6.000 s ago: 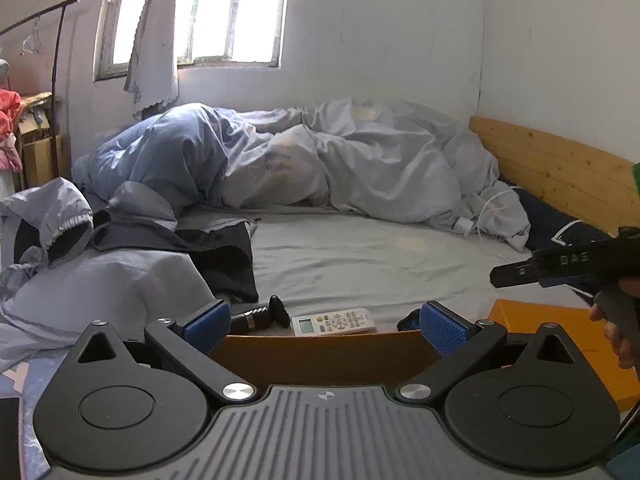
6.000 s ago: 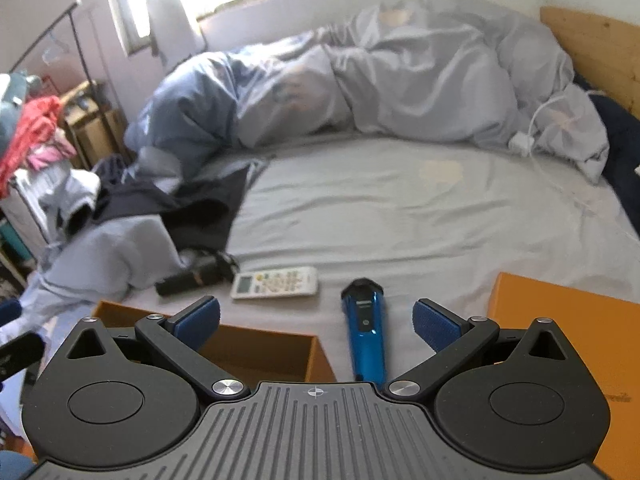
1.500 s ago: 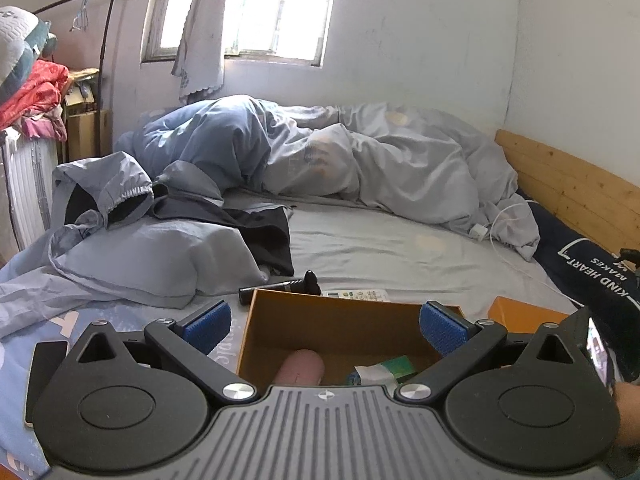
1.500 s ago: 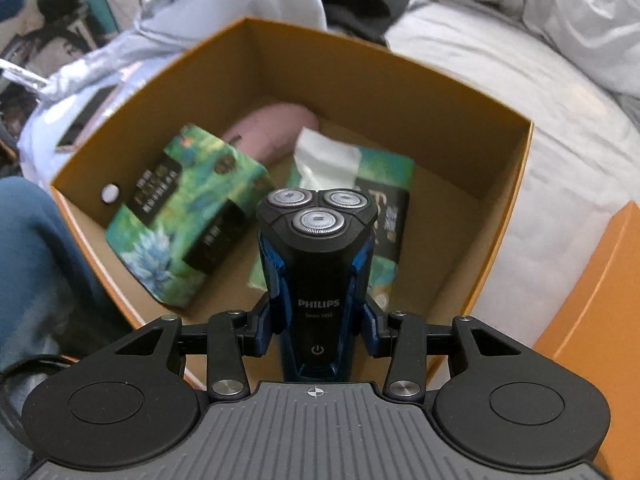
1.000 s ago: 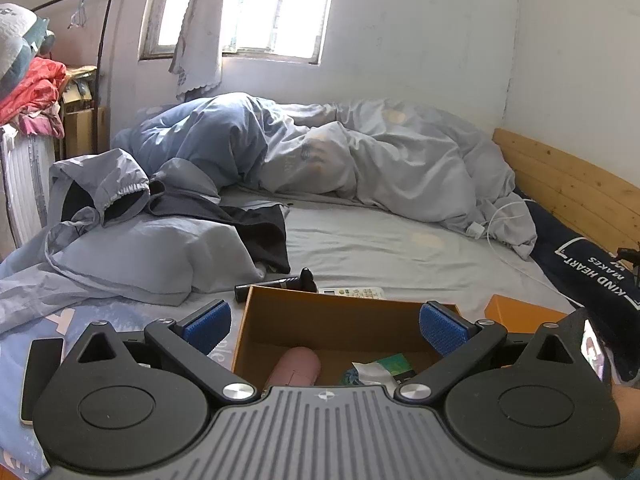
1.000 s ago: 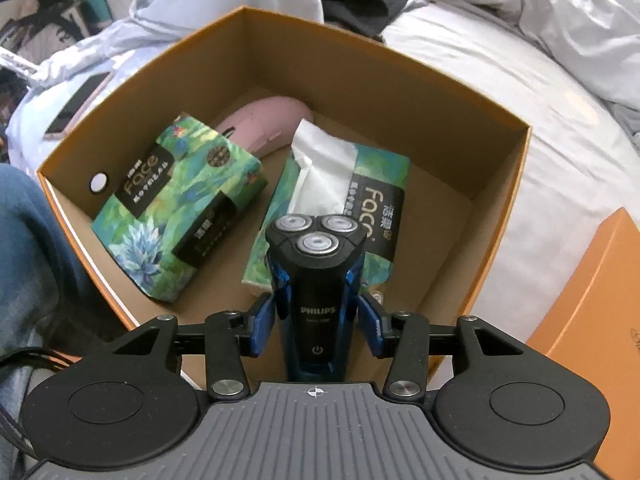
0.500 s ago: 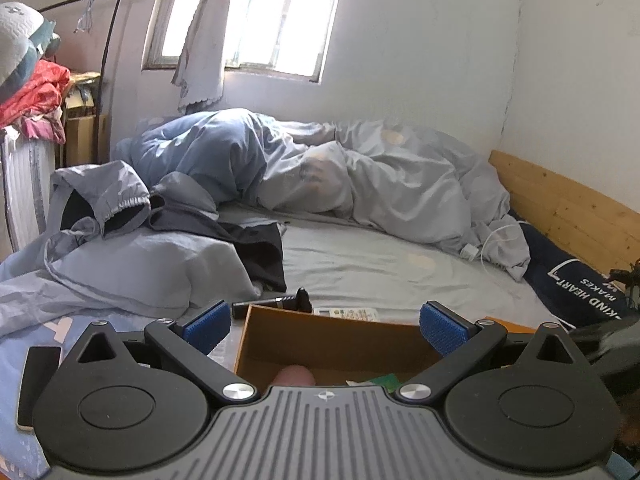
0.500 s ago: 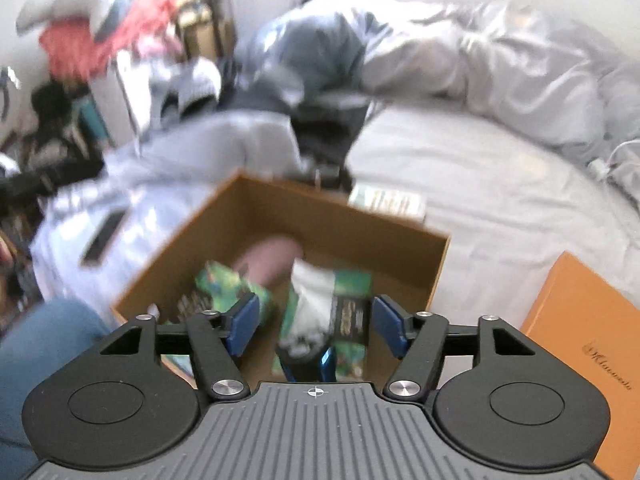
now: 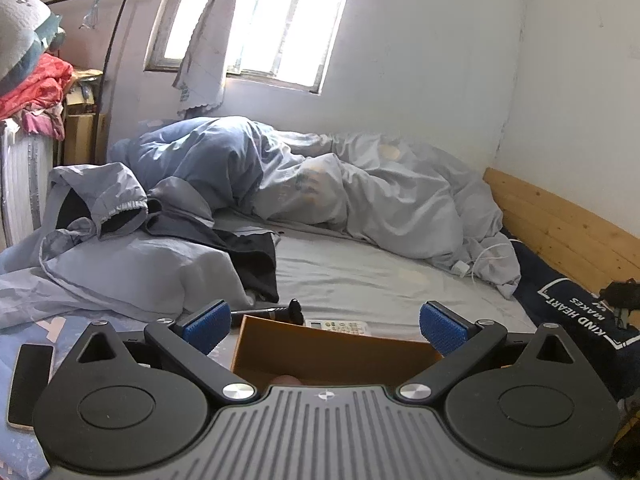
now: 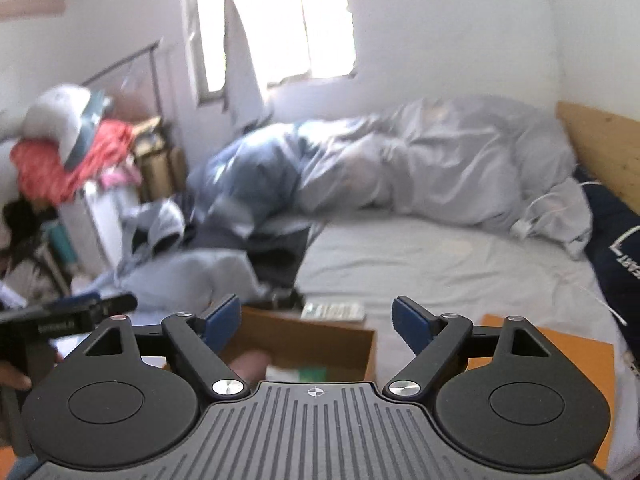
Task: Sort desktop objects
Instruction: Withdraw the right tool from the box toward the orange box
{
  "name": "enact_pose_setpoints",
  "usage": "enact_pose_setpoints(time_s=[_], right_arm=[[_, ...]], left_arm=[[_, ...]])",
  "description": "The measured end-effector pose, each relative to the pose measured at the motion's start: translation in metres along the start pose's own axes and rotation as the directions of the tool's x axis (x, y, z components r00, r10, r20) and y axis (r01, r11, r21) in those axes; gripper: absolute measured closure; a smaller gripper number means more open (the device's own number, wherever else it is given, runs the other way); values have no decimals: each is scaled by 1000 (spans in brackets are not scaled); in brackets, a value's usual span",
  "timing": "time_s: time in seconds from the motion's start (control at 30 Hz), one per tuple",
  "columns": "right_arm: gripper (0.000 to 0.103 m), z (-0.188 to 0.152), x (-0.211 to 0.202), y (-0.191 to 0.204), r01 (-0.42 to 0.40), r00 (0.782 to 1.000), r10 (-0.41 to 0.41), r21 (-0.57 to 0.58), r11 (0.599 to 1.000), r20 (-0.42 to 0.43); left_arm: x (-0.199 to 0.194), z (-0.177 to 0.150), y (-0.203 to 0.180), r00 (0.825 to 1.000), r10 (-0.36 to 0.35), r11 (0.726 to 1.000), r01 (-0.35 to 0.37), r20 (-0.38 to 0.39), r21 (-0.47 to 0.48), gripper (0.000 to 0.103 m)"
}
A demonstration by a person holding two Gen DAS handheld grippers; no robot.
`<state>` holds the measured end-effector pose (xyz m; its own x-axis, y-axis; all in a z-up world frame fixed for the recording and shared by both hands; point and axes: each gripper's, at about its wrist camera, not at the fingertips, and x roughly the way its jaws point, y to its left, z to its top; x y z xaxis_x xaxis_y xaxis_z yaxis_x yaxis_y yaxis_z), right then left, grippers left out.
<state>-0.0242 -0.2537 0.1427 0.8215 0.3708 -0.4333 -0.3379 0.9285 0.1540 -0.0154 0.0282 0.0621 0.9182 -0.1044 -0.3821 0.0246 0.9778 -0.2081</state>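
Beyond both spread, empty jaws lay the remote (image 9: 338, 325) on the bed (image 9: 360, 276), just behind the orange box (image 9: 320, 354); we judged the right gripper (image 10: 316, 322) should reach over the box wall, then close across its narrow sides.

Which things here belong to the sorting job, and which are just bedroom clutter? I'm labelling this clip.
Job items:
- cardboard box
- remote control
- black torch-like tool
- phone
- orange box lid

Just lying about:
- duvet
- grey jacket
- charger cable
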Motion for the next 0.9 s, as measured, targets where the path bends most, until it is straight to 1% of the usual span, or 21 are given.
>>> enact_pose_setpoints(time_s=[0.17,0.23,0.27,0.3,0.37,0.43,0.57,0.77,0.83,0.9], right_arm=[[17,-19,2,-19,37,999,-37,25,999,31],[15,-27,3,-27,50,998,-52,34,998,40],[12,-31,4,-31,57,997,-59,39,998,44],[6,-35,5,-35,64,997,-66,43,997,49],[0,-41,3,-41,74,995,-77,47,996,68],[0,-44,0,-43,82,993,-86,52,995,75],[0,-53,9,-55,89,995,-92,67,994,44],[0,-63,26,-65,128,992,-128,33,991,2],[0,-62,17,-46,124,992,-124,24,992,-4],[0,-62,16,-44,122,992,-122,11,992,-7]], left_arm=[[0,-1,-1,1000,-13,1000,13,1,16,0],[0,-1,-1,1000,-19,1000,19,3,15,0],[1,-1,-1,1000,-22,1000,21,3,14,0],[1,-1,-1,1000,-23,1000,23,1,14,0],[3,-3,-2,1000,-23,1000,23,-4,18,0],[5,-4,-3,1000,-22,999,22,-11,23,0],[7,-6,-6,999,-27,999,27,-21,26,0],[8,-11,-14,999,-31,998,33,-34,61,0],[9,-12,-15,999,-31,997,33,-39,68,0],[10,-13,-16,999,-29,997,32,-42,71,0]])
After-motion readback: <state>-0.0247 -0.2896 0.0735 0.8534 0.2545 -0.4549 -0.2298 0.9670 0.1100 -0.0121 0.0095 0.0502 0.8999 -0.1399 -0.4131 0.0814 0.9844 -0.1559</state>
